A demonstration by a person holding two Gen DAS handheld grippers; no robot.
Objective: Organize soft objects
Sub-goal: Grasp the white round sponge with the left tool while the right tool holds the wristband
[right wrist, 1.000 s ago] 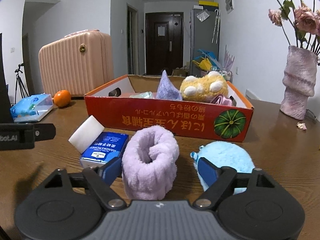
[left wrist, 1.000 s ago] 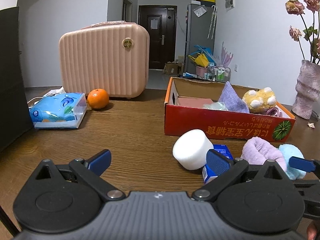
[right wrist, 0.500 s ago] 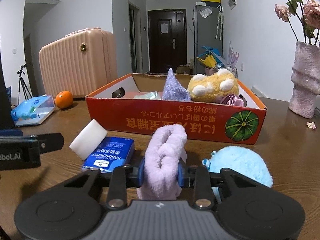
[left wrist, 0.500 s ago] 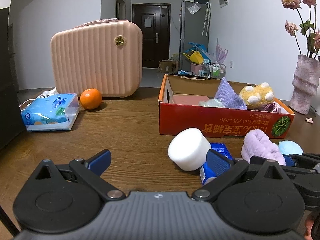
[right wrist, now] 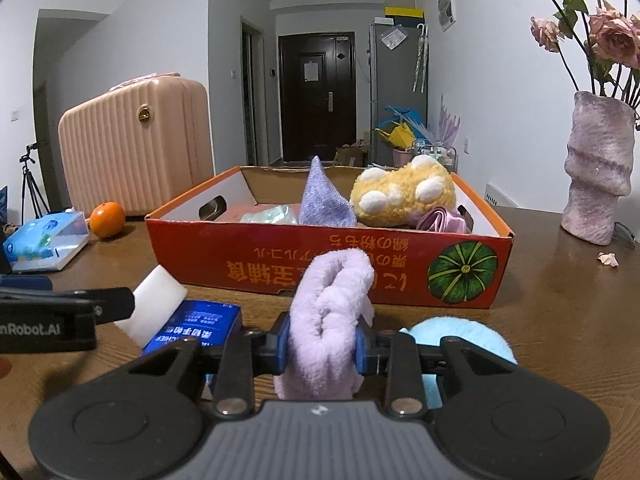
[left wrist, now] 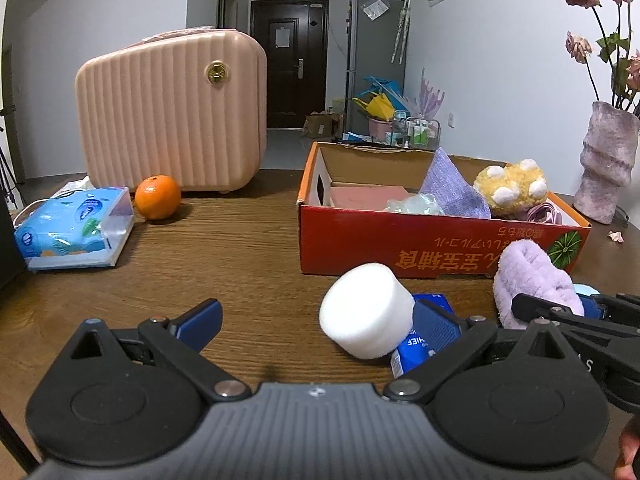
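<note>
My right gripper (right wrist: 322,344) is shut on a fluffy purple cloth (right wrist: 332,300), squeezing it into an upright fold just in front of the red cardboard box (right wrist: 280,256). A light blue fluffy ball (right wrist: 460,336) lies to its right. The box (left wrist: 400,240) holds a purple cloth, a yellow plush and other soft items. My left gripper (left wrist: 320,322) stands open, low over the table. A white foam disc (left wrist: 366,310) rests on a blue handkerchief pack (left wrist: 424,336) just beyond its right finger. The purple cloth (left wrist: 528,272) also shows at the right of the left wrist view.
A pink suitcase (left wrist: 172,116) stands at the back left, with an orange (left wrist: 157,197) and a blue tissue pack (left wrist: 76,232) before it. A purple vase (right wrist: 598,172) with dried flowers stands at the right of the box.
My right gripper closed on the purple cloth and pinched it narrow. The left gripper drifted slightly forward, so the foam disc and the box look nearer.
</note>
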